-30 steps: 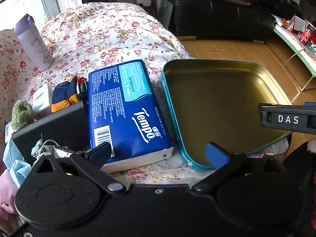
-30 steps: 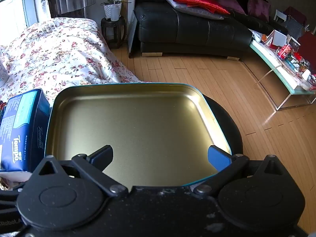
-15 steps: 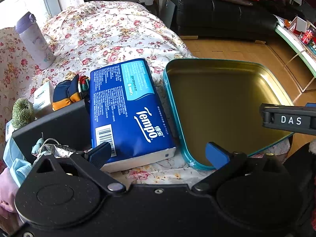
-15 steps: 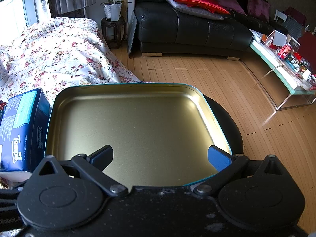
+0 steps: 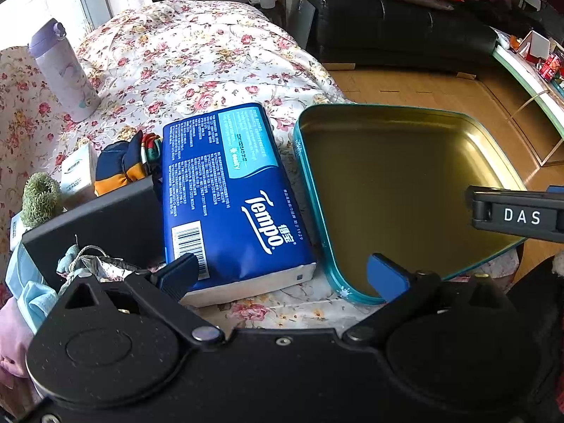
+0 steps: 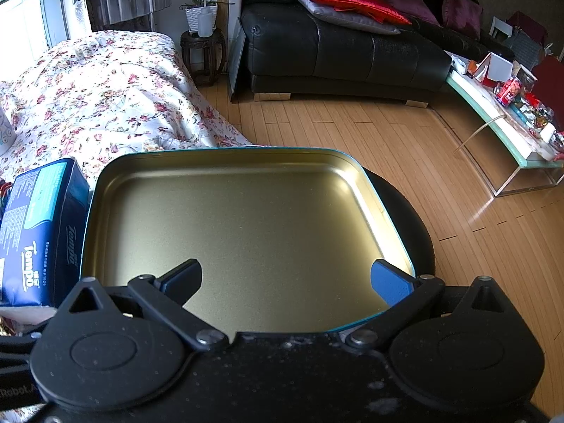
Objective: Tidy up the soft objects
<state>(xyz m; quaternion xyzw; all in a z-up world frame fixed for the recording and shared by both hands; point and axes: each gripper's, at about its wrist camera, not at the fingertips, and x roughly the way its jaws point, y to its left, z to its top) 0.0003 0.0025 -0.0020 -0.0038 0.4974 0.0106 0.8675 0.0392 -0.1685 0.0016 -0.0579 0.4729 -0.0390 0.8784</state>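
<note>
A blue Tempo tissue pack (image 5: pixel 229 201) lies flat on the flowered bedspread, close beside a shallow gold tin tray (image 5: pixel 398 190) with a teal rim. My left gripper (image 5: pixel 282 275) hovers open over the pack's near end and the tray's near corner, holding nothing. My right gripper (image 6: pixel 285 282) is open above the tray (image 6: pixel 232 225), nothing between its fingers; the tissue pack (image 6: pixel 38 229) sits at its left. A navy and orange glove (image 5: pixel 121 169), a green scrubby ball (image 5: pixel 40 199) and light blue cloth (image 5: pixel 31 292) lie left of the pack.
A black box (image 5: pixel 102 222) sits left of the tissue pack, with a small white carton (image 5: pixel 77 172) and a lilac bottle (image 5: pixel 63 70) behind. The tray overhangs a black round stool (image 6: pixel 405 222). Beyond are wood floor, a black sofa (image 6: pixel 335 56) and a glass table (image 6: pixel 504 130).
The left wrist view has shifted slightly, so the tissue pack and tray sit a little farther right and lower. The right gripper has not moved.
</note>
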